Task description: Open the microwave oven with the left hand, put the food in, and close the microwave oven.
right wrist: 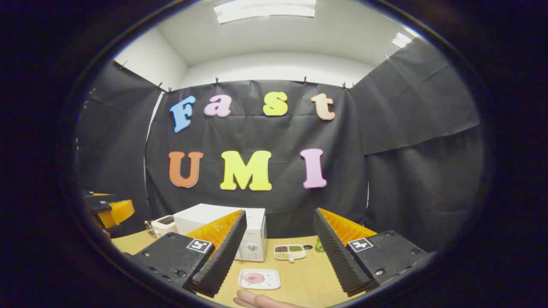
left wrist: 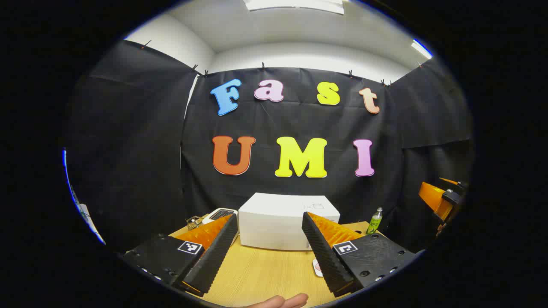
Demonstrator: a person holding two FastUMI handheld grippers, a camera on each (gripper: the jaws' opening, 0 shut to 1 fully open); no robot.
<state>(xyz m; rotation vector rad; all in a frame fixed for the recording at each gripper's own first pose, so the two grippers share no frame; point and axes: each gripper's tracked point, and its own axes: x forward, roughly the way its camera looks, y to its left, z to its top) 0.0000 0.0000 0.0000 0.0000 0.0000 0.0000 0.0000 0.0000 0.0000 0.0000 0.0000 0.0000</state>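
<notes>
Both tongs held wide above the tabletop, microwave oven shut at the far edge.

In the left gripper view your left tongs (left wrist: 269,256) stand wide apart and hold nothing; part of a hand (left wrist: 284,302) shows at the bottom edge, the wooden tabletop (left wrist: 261,273) runs between the fingers, and the white microwave oven (left wrist: 282,220) sits beyond them, a green bottle (left wrist: 375,221) to its right and a small white appliance (left wrist: 219,214) to its left. In the right gripper view your right tongs (right wrist: 278,256) are likewise wide and empty; nearest lies a white plate with pink food (right wrist: 259,278), behind it a divided dish (right wrist: 290,251) just beside the microwave oven, whose door is closed. Your other gripper (right wrist: 112,210) shows at the left edge there.
</notes>
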